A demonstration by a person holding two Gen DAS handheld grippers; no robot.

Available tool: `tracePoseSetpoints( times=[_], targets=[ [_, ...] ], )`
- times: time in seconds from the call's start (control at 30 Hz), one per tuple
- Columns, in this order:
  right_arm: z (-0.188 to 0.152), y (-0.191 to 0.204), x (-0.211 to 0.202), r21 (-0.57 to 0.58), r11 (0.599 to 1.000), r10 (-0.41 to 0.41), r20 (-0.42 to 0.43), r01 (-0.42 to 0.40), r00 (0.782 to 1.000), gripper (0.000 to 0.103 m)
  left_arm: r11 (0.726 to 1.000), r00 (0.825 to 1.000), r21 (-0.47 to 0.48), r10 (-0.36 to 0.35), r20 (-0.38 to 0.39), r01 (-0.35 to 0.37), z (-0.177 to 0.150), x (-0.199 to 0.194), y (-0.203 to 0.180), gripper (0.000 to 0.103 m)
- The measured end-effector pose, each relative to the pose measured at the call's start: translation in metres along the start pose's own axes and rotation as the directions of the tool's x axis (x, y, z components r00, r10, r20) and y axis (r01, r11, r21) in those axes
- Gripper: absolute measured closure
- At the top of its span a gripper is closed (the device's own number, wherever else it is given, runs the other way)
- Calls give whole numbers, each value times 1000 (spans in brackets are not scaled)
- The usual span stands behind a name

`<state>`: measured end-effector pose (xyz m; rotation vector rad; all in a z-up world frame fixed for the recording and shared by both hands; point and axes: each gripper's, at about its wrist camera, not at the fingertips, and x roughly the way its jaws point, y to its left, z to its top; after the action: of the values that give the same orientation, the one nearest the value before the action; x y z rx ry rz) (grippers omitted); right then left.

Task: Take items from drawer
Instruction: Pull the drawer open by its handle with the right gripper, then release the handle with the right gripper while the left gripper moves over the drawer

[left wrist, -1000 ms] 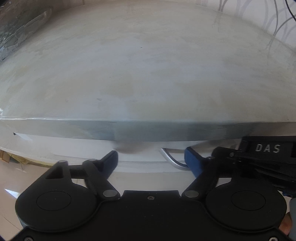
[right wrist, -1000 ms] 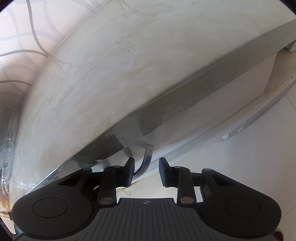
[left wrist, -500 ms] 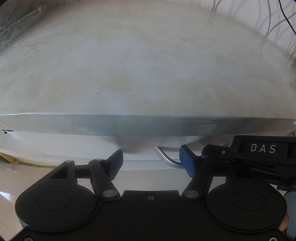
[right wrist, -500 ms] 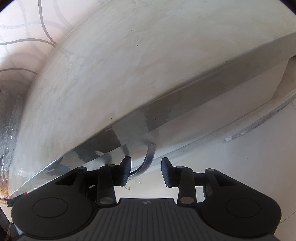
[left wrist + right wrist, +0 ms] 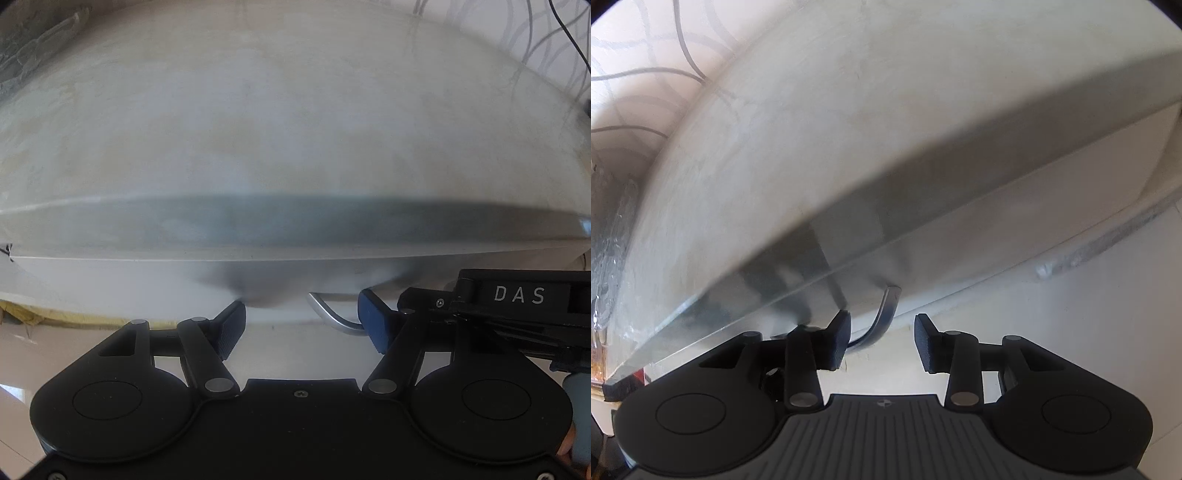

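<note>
Left wrist view: left gripper (image 5: 301, 326) stands open and empty below the counter (image 5: 295, 129) edge, the drawer (image 5: 147, 284) handle (image 5: 332, 317) just beside its right finger, likely waiting to reach in. Right wrist view: right gripper (image 5: 882, 341), jaws opening, brackets the handle (image 5: 882, 314) without pinching it; drawer contents hidden.

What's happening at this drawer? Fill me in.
A person holds two grippers at a white drawer front under a pale tabletop. The right gripper is at the metal handle, its jaws opening with the handle between them, not pinched. The left gripper is open beside the same handle. No drawer contents show yet.
</note>
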<state>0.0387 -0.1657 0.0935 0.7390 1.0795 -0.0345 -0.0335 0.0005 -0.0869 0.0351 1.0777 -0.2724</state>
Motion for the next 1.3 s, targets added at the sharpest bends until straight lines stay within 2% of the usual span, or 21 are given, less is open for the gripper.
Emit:
tracePoseSetpoints(
  times=[0.2, 0.4, 0.53, 0.63, 0.67, 0.7, 0.77, 0.8, 0.83, 1.0, 1.17, 1.23, 1.3],
  targets=[
    [-24, -10, -10, 17, 1000, -1, -60, 2, 998, 59, 1000, 999, -5, -7, -50, 7, -38, -19, -4, 35],
    [-36, -10, -17, 2, 1000, -16, -81, 16, 997, 61, 1000, 997, 7, -12, -81, 12, -67, -34, -8, 34],
    [-41, -7, -19, -22, 999, -36, -108, 33, 993, 61, 1000, 994, 18, -10, -112, 12, -53, -4, -48, 34],
    [-45, -6, -21, -48, 998, -51, -142, 44, 989, 61, 1000, 990, 26, -9, -144, 13, -48, 1, -43, 34],
    [-46, -6, -21, -57, 997, -55, -153, 46, 987, 61, 1000, 988, 29, -9, -154, 13, -44, 4, -37, 34],
    [-47, -7, -22, -64, 997, -58, -164, 48, 985, 61, 999, 986, 30, -8, -164, 13, -20, 10, -27, 34],
    [-47, -5, -21, -74, 996, -62, -186, 48, 981, 61, 999, 983, 32, -5, -184, 12, 50, 19, -22, 34],
    [-47, -5, -20, -78, 996, -64, -195, 50, 979, 61, 999, 981, 34, -5, -195, 12, 80, 18, -8, 34],
    [-47, -4, -20, -82, 995, -67, -204, 51, 977, 61, 999, 979, 35, -5, -204, 12, 100, 18, 1, 34],
    [-38, -2, -18, -102, 993, -93, -265, 68, 960, 61, 999, 966, 27, -20, -259, 28, 124, -44, 19, 34],
    [-21, 7, -26, -140, 987, -123, -311, 82, 942, 60, 997, 939, -8, -70, -337, 72, 144, -26, 28, 33],
    [-18, 15, -37, -238, 968, -156, -294, 86, 943, 60, 995, 926, -37, -95, -365, 88, 147, -22, 31, 31],
    [-17, 27, -51, -336, 938, -179, -258, 86, 949, 59, 995, 922, -43, -97, -376, 87, 153, -20, 35, 29]
  ],
)
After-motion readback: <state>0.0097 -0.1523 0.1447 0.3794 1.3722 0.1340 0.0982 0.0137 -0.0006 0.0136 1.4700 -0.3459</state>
